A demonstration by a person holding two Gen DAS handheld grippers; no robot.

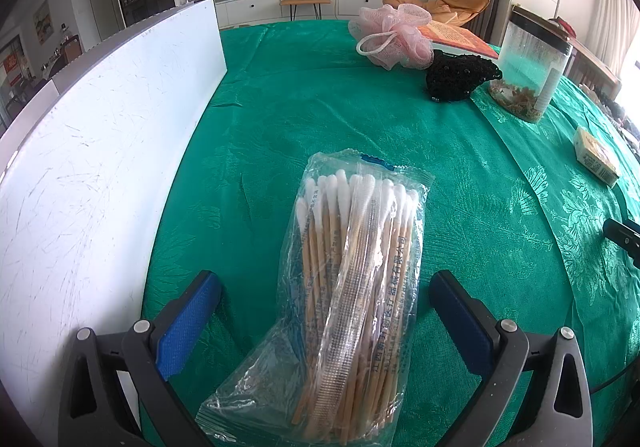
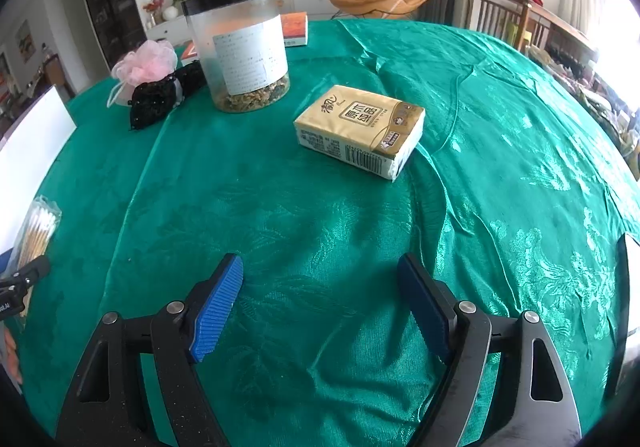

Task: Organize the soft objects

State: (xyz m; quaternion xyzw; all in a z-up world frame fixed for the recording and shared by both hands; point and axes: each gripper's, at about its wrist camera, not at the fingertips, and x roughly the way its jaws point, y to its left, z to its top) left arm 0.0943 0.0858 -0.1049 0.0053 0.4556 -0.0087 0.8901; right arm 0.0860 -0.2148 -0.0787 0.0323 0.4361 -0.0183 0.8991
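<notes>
A clear bag of cotton swabs (image 1: 352,287) lies on the green tablecloth (image 1: 320,95) between the open fingers of my left gripper (image 1: 324,287), which does not touch it. The bag also shows at the left edge of the right wrist view (image 2: 38,227). A yellow tissue pack (image 2: 360,129) lies ahead of my open, empty right gripper (image 2: 320,279); it also shows in the left wrist view (image 1: 596,157). A pink bath pouf (image 1: 394,35) and a black scrunchie (image 1: 460,77) lie at the far side; both show in the right wrist view, the pouf (image 2: 146,63) and the scrunchie (image 2: 160,99).
A white board (image 1: 100,167) stands along the left. A clear jar with a black lid (image 2: 240,47) stands by the scrunchie. An orange book (image 1: 456,35) lies behind the pouf. A dark-edged object (image 2: 630,279) sits at the right edge.
</notes>
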